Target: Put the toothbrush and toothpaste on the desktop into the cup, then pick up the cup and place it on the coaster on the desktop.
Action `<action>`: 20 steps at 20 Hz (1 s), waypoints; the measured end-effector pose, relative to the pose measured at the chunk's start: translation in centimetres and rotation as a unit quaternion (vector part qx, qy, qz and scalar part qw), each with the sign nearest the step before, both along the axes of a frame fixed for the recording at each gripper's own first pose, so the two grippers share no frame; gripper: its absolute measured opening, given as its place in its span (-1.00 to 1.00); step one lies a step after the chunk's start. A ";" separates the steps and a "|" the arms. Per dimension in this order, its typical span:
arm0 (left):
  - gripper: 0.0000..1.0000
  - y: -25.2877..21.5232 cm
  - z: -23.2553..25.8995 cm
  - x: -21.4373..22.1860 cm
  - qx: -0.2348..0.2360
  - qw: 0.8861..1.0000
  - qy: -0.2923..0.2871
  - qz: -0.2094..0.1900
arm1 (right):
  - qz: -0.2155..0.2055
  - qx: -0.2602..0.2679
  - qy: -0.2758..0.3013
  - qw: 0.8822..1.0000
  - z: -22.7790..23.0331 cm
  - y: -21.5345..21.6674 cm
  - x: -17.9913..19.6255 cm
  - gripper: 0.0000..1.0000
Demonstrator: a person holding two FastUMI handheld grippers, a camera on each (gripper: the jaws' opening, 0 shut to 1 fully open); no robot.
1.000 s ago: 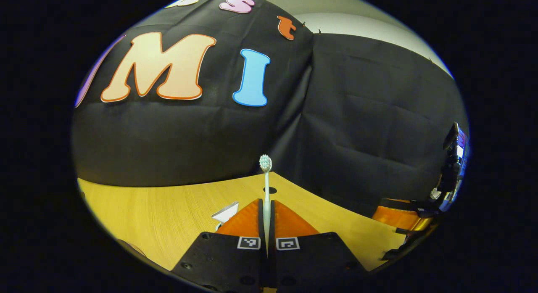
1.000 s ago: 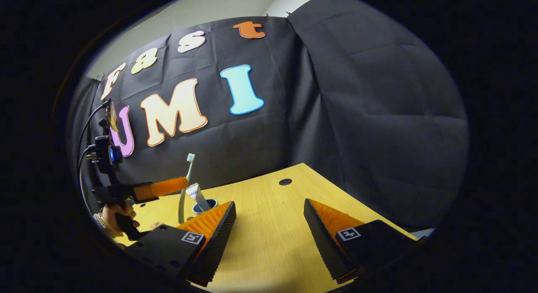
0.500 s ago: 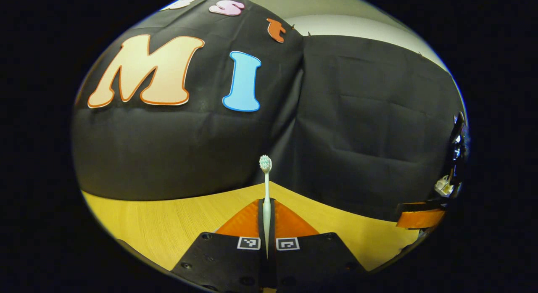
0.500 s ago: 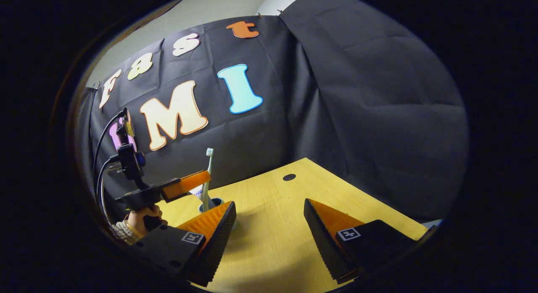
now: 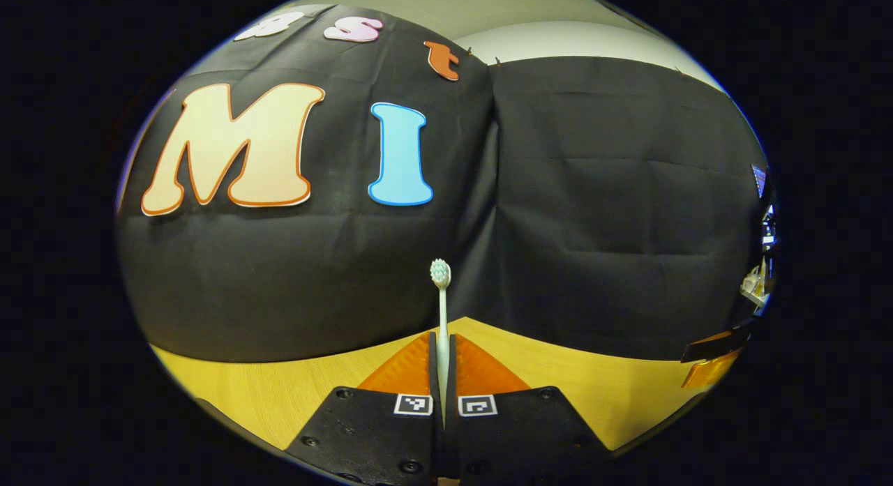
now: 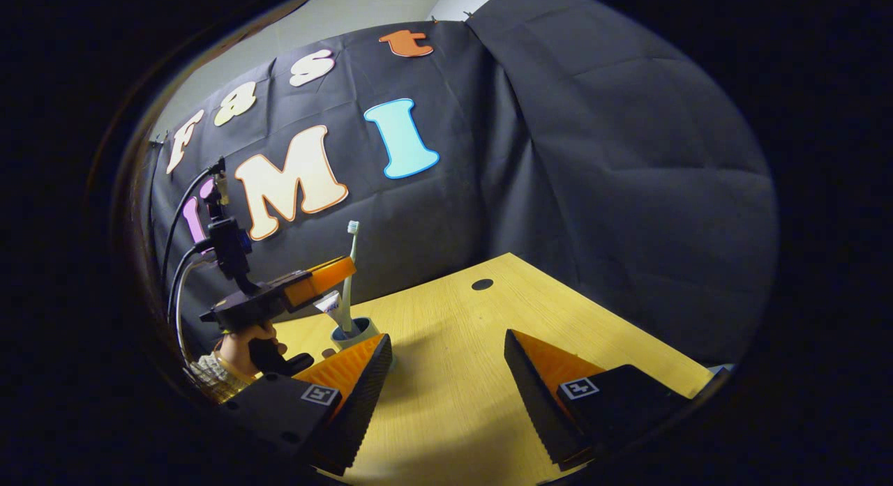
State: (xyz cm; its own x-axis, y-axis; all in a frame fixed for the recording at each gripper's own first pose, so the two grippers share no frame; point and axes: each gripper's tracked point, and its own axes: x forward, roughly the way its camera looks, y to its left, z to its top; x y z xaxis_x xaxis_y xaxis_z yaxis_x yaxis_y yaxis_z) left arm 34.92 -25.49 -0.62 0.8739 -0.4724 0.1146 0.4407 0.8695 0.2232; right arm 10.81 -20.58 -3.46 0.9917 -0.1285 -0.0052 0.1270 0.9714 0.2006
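In the left gripper view, the left gripper [image 5: 442,346] has its two fingers closed tight on the thin white handle of a toothbrush with a pale green bristle head [image 5: 441,312]. The brush stands upright between the fingers, head up, in front of the black cloth wall [image 5: 600,214]. Below it lies the light wooden desktop [image 5: 279,395]. At the far right edge a part of the right gripper [image 5: 711,357] shows, too little to judge its opening from here.

In the right gripper view, the right gripper [image 6: 448,350] hangs above the wooden desktop with its fingers spread wide apart and nothing between them. At the left, a hand [image 6: 241,339] holds the left gripper by its grip, with black cables rising from its top. The toothbrush stands upright in that gripper's fingers, its lower end reaching down into a small round blue-grey cup [image 6: 354,330] that stands on the desktop just behind the right gripper's left finger. A white toothpaste tube [image 6: 333,307] leans in the cup, its end sticking out above the rim. A small dark round hole [image 6: 482,284] sits in the desktop farther back.
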 end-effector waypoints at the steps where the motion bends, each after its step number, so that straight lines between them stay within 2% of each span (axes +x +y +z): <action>1: -1.00 0.1 -0.3 0.2 -0.004 1.000 0.005 0.001 | 0.001 0.002 0.000 1.000 -0.1 0.0 0.0 0.92; 4: -1.00 0.3 -1.5 0.3 -0.010 1.000 0.020 0.006 | 0.001 0.006 0.003 1.000 -0.6 -0.4 -0.2 0.92; 5: -1.00 0.5 -1.9 0.4 -0.008 1.000 0.025 0.011 | 0.001 0.009 0.004 1.000 -0.7 -0.5 -0.2 0.97; 7: -1.00 0.4 -2.4 0.3 -0.008 1.000 0.021 0.014 | 0.003 0.019 0.005 1.000 -1.1 -0.5 -0.6 0.92; 8: -1.00 0.3 -2.5 0.3 -0.006 1.000 0.023 0.016 | 0.004 0.022 0.005 1.000 -1.1 -0.5 -0.7 0.97; 15: -1.00 0.3 -3.8 0.7 -0.016 0.999 0.031 0.029 | -0.002 0.017 0.009 1.000 -1.3 -1.2 -1.6 0.97; 16: -0.97 0.2 -4.0 0.6 -0.014 0.999 0.033 0.030 | -0.003 0.016 0.010 1.000 -1.4 -1.3 -1.8 0.90; 17: -0.93 0.0 -4.5 0.6 -0.012 0.999 0.037 0.029 | -0.003 0.017 0.010 1.000 -1.4 -1.4 -1.9 0.97; 18: -0.91 -0.4 -4.9 0.5 -0.010 0.999 0.045 0.026 | -0.004 0.017 0.009 1.000 -1.4 -1.5 -2.0 0.90; 20: -0.86 -0.5 -5.9 0.4 -0.007 0.998 0.058 0.028 | -0.006 0.014 0.009 1.000 -1.4 -1.6 -2.2 0.97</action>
